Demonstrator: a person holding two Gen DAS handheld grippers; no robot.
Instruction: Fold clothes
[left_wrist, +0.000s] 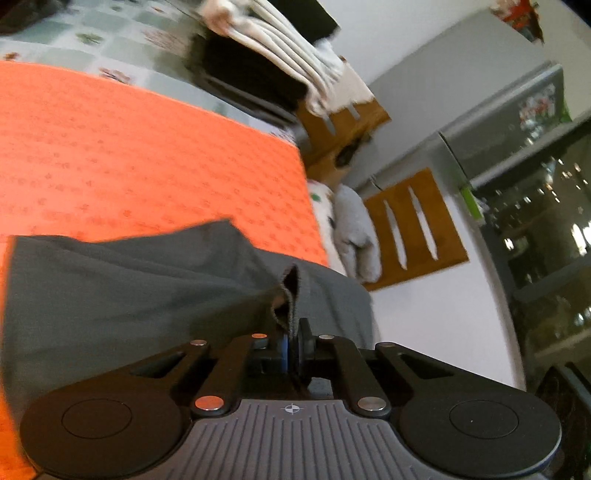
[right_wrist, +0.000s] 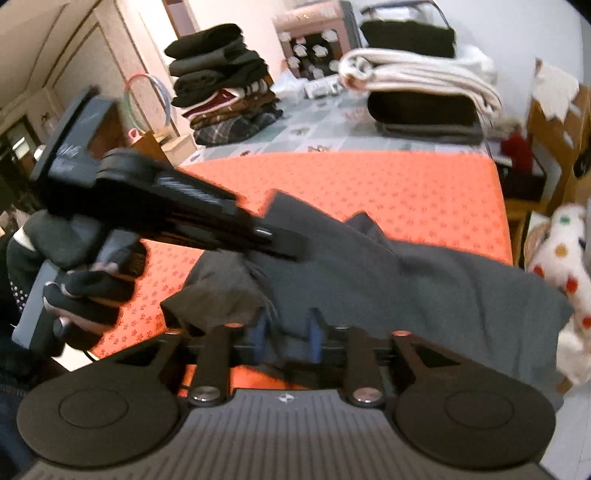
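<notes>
A dark grey garment (left_wrist: 147, 288) lies crumpled on the orange patterned cloth (left_wrist: 147, 147) that covers the table. My left gripper (left_wrist: 293, 343) is shut on a folded edge of the garment, which sticks up between the pads. In the right wrist view the same garment (right_wrist: 424, 280) spreads toward the table's right edge. There my right gripper (right_wrist: 289, 332) stands partly open, with a fold of grey fabric lying loose between its blue pads (right_wrist: 260, 332). The left gripper (right_wrist: 288, 247) reaches in from the left, held by a gloved hand (right_wrist: 88, 291), its tip on the garment.
A stack of folded dark clothes (right_wrist: 221, 81) and white folded bedding on a black case (right_wrist: 424, 77) sit at the table's far side. A spotted plush toy (right_wrist: 565, 251) and a wooden chair (left_wrist: 413, 225) stand off the right edge. The orange cloth (right_wrist: 369, 184) shows beyond the garment.
</notes>
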